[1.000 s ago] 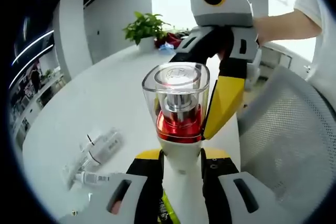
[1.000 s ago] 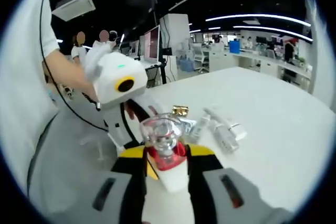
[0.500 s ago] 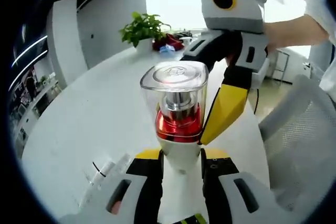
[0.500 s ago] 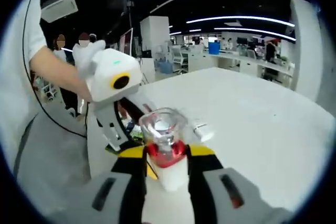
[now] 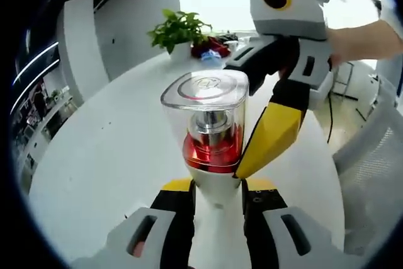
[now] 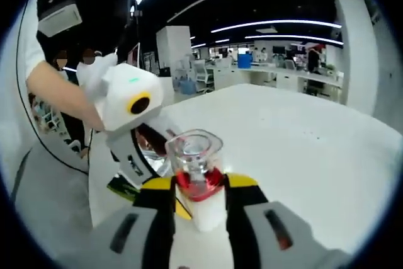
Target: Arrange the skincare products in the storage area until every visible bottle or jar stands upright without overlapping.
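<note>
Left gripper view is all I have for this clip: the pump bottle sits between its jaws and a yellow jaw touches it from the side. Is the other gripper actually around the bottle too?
Observer: Yes. In the right gripper view the pump bottle stands between the right gripper's own two jaws, its white base low between them.
Operator: What lies beyond the bottle there?
Observer: The left gripper, held by a bare forearm, with a flat green item on the table under it.

Bottle point(image 5: 213, 137) between both hand-held grippers, above table point(image 5: 107, 155); plant point(image 5: 178, 29) behind.
</note>
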